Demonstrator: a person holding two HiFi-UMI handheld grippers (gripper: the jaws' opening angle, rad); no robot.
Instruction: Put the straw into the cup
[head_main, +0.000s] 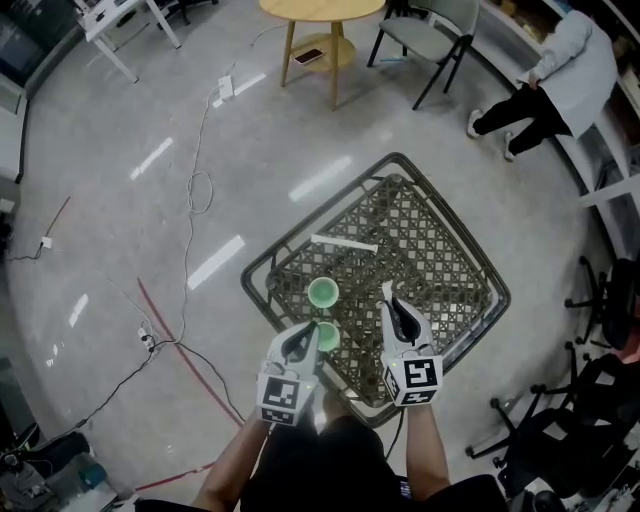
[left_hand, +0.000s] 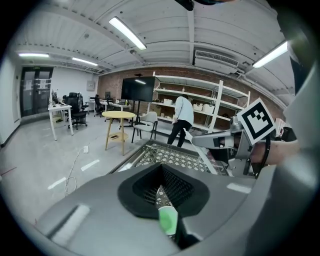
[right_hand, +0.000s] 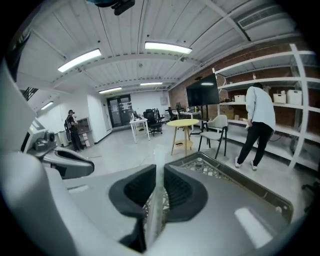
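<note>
Grey polished floor (head_main: 120, 120) lies wide and bare to the left of and beyond the lattice table (head_main: 425, 240), crossed only by loose cables (head_main: 198, 190) on the table's left. On its right, office chairs (head_main: 600, 300) crowd close. Past the table's far corner stand a round wooden table (head_main: 322, 10) and a folding chair (head_main: 430, 35), and farther right a person in a white coat (head_main: 565, 75) bends toward shelving. The lattice table sits cornerwise with a dark raised rim all round, and its near corner lies between the two forearms. Over that near corner the left claw (head_main: 308, 336) has its jaws almost together, pinching the wall of a green cup (head_main: 327, 336). To the right of that cup, over the mesh, the right claw (head_main: 394, 308) is closed to a thin gap on a pale straw (head_main: 387, 292), which stands upright out of the pads, apart from both cups. A second green cup (head_main: 322, 292) stands on the mesh just beyond the held one. A second straw (head_main: 345, 243) lies flat farther in, toward the table's middle.
</note>
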